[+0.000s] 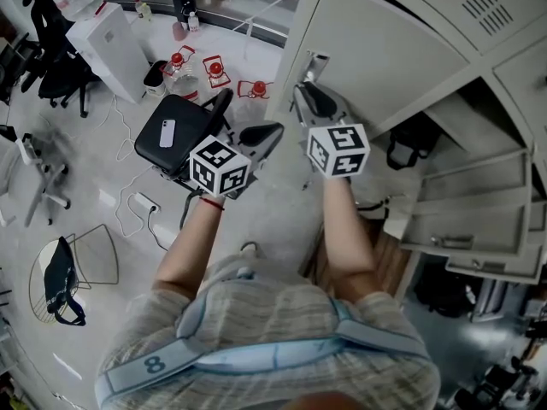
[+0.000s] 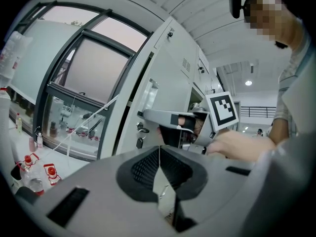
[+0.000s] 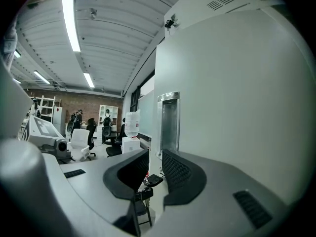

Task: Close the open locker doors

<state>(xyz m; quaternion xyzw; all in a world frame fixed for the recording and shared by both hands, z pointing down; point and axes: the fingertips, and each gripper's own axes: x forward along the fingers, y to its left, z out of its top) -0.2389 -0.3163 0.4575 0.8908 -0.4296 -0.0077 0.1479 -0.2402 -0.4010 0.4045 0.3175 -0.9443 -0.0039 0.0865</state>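
A tall grey locker door (image 1: 385, 54) stands swung out in front of me, with a metal handle recess (image 1: 314, 63) near its edge. My right gripper (image 1: 302, 90) is open by a narrow gap, its tips close to that recess and holding nothing. In the right gripper view the door (image 3: 237, 98) fills the right side, and the recess (image 3: 169, 122) is just beyond the right gripper (image 3: 155, 154). My left gripper (image 1: 273, 131) is shut and empty, a little left of the door's edge. The left gripper view shows the left gripper (image 2: 159, 149) pointing at the right gripper (image 2: 173, 120).
Lower locker doors (image 1: 479, 229) hang open at the right, and a dark bag (image 1: 410, 148) sits in a compartment. A black office chair (image 1: 175, 135) stands close on the left. Behind it are a white water dispenser (image 1: 107, 45) and red-capped bottles (image 1: 214, 68). Cables (image 1: 141, 203) lie on the floor.
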